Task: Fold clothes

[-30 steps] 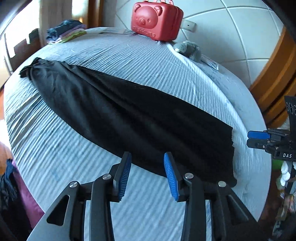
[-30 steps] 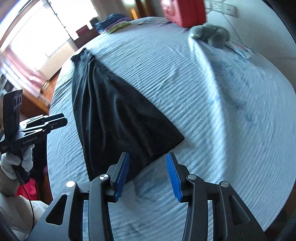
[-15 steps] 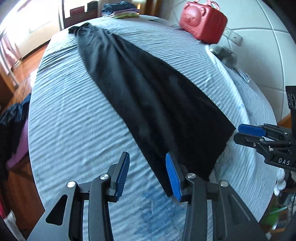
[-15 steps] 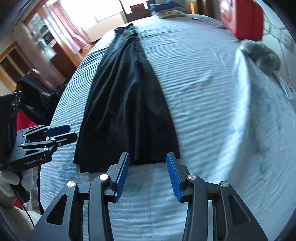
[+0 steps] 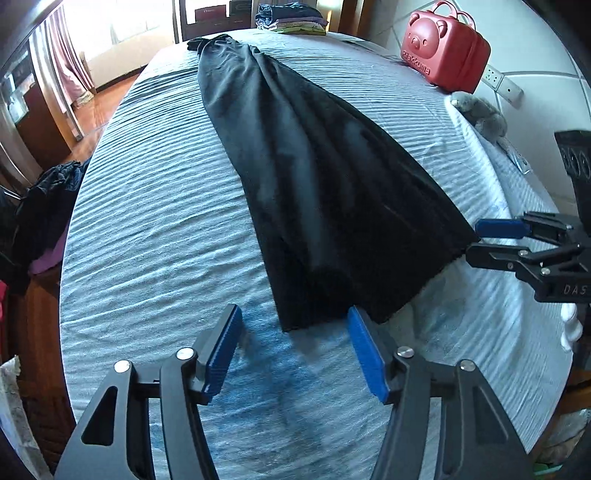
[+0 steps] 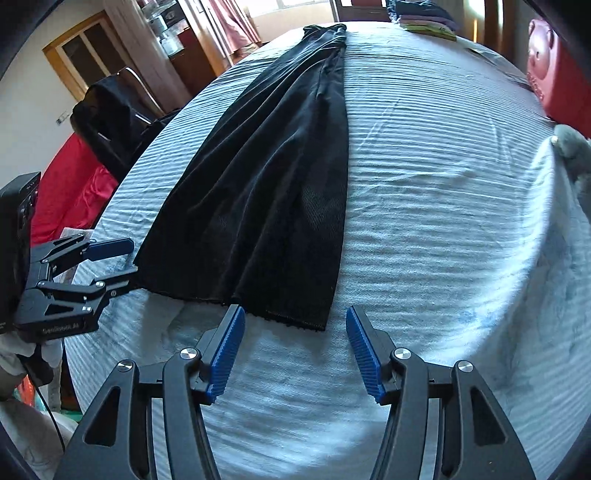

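Observation:
A long black garment (image 5: 306,177) lies flat along the bed, its narrow end far and its wide hem near me. It shows in the right wrist view too (image 6: 266,192). My left gripper (image 5: 293,350) is open and empty just short of the hem's left corner. My right gripper (image 6: 295,349) is open and empty just short of the hem's right corner. The right gripper also shows at the right of the left wrist view (image 5: 480,240), the left gripper at the left of the right wrist view (image 6: 125,258).
The bed has a blue-grey striped cover (image 5: 155,229). A red bear-face case (image 5: 443,51) and a grey plush toy (image 5: 480,114) sit at the wall side. Folded clothes (image 5: 291,18) lie at the far end. Dark clothes (image 5: 37,206) hang beside the bed.
Both grippers swung round to the hem end of the garment and came closer to it. Both jaws opened wider. The garment has not moved.

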### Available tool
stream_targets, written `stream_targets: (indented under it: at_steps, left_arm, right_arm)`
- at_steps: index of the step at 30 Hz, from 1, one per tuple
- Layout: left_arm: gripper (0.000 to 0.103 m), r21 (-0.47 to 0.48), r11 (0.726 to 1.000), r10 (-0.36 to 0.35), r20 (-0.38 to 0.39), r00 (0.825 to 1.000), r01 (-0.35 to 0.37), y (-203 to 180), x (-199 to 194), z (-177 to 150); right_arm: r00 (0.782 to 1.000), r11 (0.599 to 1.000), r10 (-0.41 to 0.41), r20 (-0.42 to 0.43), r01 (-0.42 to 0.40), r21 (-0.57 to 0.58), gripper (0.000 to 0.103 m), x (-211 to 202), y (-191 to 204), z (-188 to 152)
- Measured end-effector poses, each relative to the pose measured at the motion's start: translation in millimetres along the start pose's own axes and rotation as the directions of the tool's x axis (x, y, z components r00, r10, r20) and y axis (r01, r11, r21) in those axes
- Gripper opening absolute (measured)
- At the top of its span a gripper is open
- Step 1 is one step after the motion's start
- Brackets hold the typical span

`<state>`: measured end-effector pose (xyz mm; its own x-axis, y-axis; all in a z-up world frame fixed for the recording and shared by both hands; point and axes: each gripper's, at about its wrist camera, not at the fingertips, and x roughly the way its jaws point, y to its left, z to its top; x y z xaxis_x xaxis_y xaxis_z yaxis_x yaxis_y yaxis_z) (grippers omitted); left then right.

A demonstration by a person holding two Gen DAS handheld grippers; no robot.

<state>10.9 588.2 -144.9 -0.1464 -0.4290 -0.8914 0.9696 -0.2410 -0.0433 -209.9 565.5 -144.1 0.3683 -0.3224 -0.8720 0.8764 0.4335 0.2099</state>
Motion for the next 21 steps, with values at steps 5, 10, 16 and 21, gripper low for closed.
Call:
stream_targets:
  at_steps: [5,10,16,21]
  left_arm:
    - [0.065,-0.027,0.999,0.046,0.007,0.999,-0.046,-13,2,4]
    - [0.064,-0.041,0.998,0.050,0.020,0.999,-0.049,-16,0,1]
    - [0.009,0.004,1.000,0.000,0.013,1.000,0.000,-38,-6,4]
    - [0.003,0.030,0.999,-0.017,0.024,1.000,0.017,-38,-15,13]
  right_arm:
    - [0.998,0.993,-0.055,0.012,0.056,-0.101,0.059,6,11,0]
    - [0.989,0.975,-0.144,0.032,0.148,-0.169,0.057,9,22,-5]
    - [0.985,0.975,-0.169,0.040,0.173,-0.137,0.012,3,18,-5]
    - [0.995,0.994,-0.092,0.050,0.094,-0.058,0.002,-1,13,1]
